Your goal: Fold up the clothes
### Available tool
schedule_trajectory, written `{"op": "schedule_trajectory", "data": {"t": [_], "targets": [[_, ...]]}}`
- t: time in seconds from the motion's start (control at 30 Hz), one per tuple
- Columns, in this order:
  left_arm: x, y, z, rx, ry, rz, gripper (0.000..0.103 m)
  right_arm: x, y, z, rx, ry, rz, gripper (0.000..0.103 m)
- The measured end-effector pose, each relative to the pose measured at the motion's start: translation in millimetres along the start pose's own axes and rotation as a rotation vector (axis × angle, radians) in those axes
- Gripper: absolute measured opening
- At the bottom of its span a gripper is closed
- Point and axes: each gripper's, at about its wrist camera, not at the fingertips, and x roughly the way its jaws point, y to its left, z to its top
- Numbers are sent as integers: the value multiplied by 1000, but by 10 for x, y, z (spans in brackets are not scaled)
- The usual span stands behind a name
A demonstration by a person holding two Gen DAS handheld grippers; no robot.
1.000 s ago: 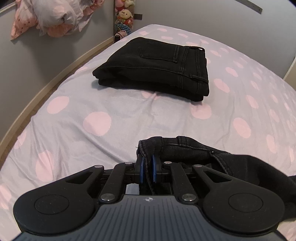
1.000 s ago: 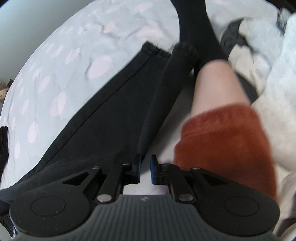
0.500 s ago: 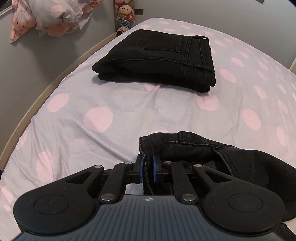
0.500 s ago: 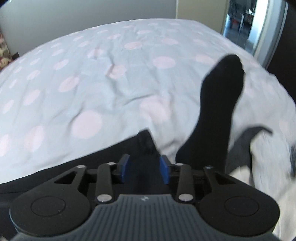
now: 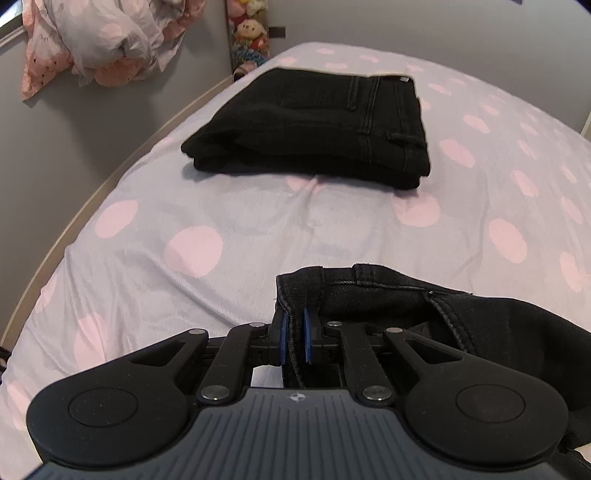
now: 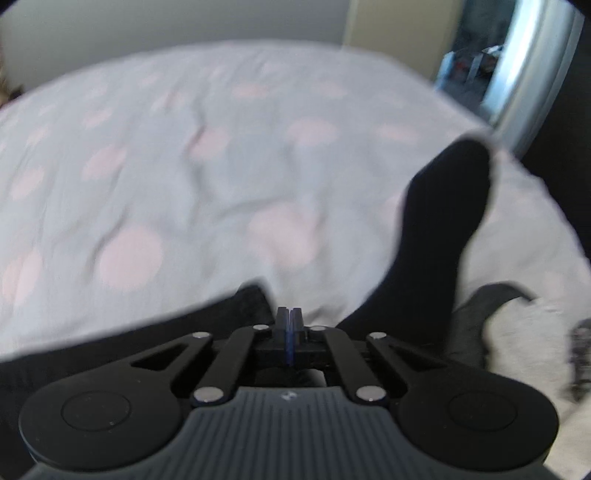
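Likely a home bedroom: polka-dot bed, stuffed toys, bedding heaped beside it.

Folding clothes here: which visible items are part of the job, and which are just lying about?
Job:
- unfolded black jeans, waistband clamped in left gripper
- folded black jeans
- right gripper, shut

Lying about:
- stuffed toys
- bundled pink bedding
- black sock

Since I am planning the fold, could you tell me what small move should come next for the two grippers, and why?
Probably lift both grippers together to raise the unfolded jeans off the bed. The left gripper is shut on the waistband, and the right gripper looks shut at the trouser leg's hem, though blur hides the grip. A folded pair already lies farther back.
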Motion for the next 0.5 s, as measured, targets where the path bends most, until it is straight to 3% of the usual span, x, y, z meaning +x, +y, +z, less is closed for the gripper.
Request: {"op": "schedule_trajectory", "data": {"t": [0.1, 0.17, 0.23, 0.3, 0.37, 0.5], "targets": [[-66, 34, 13, -13, -10, -20, 10, -310, -127, 221, 49, -115, -91, 0], [-82, 46, 6, -19, -12, -27, 10, -464, -247, 369, 90, -140, -51, 0], [-78, 54, -15, -27, -10, -28, 10, -456, -305, 435, 93, -70, 92, 4], [-63, 66, -29, -36, -2, -29, 10, -357, -244, 388, 62, -3, 116, 14], [-54, 67, -28, -34, 3, -28, 11, -212, -145, 297, 3, 44, 122, 37], [-43, 28, -10, -11, 10, -12, 11, 101, -35, 126, -39, 102, 131, 43]]}}
